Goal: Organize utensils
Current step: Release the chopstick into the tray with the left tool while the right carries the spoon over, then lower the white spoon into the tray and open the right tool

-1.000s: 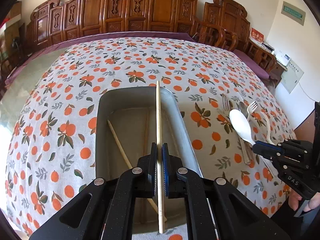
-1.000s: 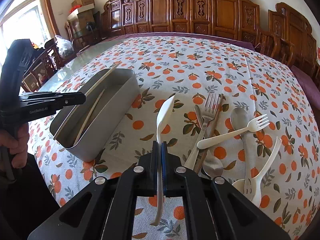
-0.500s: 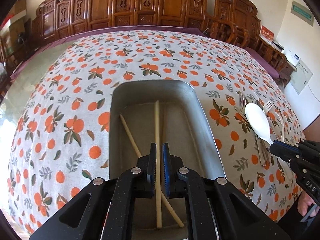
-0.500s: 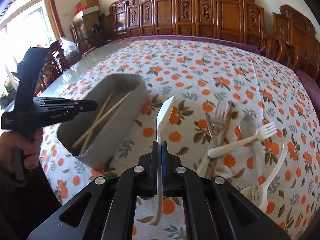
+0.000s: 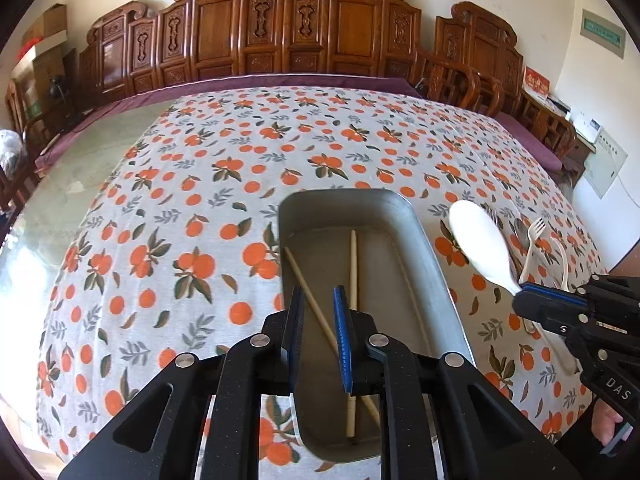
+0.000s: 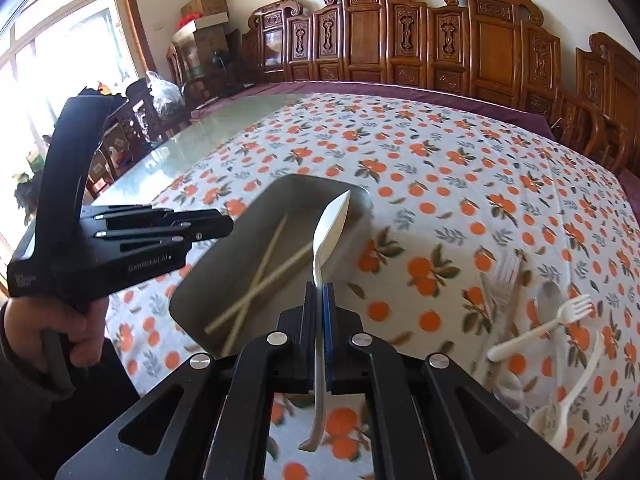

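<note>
Left tongs: ours are opening, nothing gripped, chopsticks down in the tray.
Right tongs: we're clamping the white spoon.

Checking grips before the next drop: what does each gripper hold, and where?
Right gripper: white spoon, clamped on its handle. Left gripper: nothing, jaws opening.
</note>
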